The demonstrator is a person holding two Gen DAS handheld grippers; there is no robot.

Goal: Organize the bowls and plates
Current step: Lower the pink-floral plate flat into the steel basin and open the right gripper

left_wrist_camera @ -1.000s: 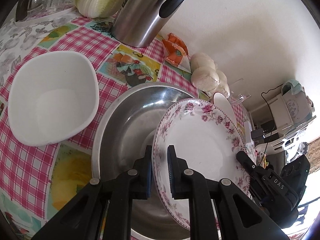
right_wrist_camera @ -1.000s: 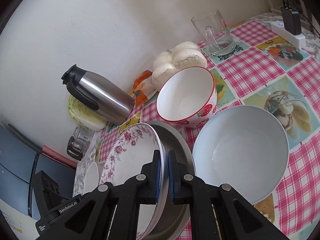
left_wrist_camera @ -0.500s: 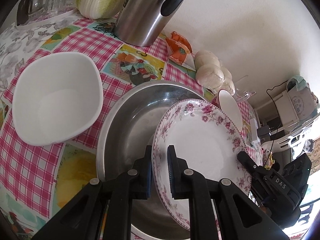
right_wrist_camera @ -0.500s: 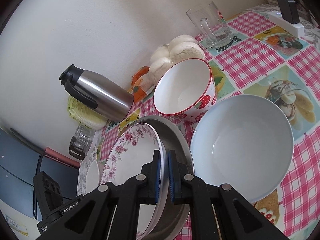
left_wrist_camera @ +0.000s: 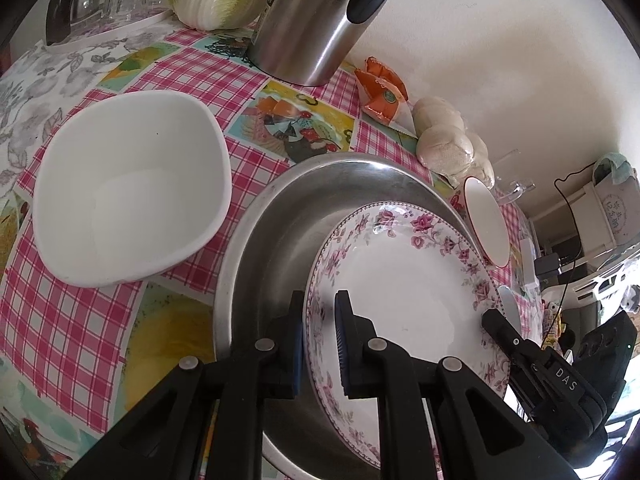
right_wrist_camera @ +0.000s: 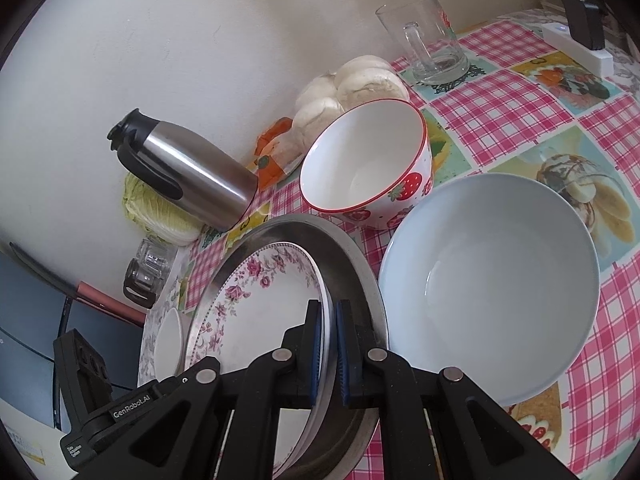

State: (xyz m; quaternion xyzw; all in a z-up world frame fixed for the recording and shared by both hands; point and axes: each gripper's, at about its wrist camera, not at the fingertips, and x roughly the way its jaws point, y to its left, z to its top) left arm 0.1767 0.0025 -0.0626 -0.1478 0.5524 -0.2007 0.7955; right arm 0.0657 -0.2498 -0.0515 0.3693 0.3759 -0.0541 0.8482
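A: How do the two claws stand?

B: The left gripper [left_wrist_camera: 318, 344] is closed on the rim of the floral plate [left_wrist_camera: 404, 284], one pad under the rim and one on the face. The right gripper [right_wrist_camera: 328, 348] is clamped on the opposite rim of the same plate [right_wrist_camera: 260, 308]. So both hold one plate between them.

A: And where is the plate against the steel pan?

B: It is inside the pan [left_wrist_camera: 280, 240], and it looks tilted: the edge on the right gripper's side stands higher than the pan rim [right_wrist_camera: 356, 264], the other side is lower in the pan. Whether it touches the pan bottom, the views do not show.

A: What lies around the pan?

B: On the left gripper's side, the white bowl [left_wrist_camera: 128, 188]. On the right gripper's side, the pale bowl [right_wrist_camera: 492, 280], and behind the pan the strawberry bowl [right_wrist_camera: 368, 164].

A: What does the next move turn on?

B: Probably on the tilt. The plate must become level with the pan bottom before both claws open.
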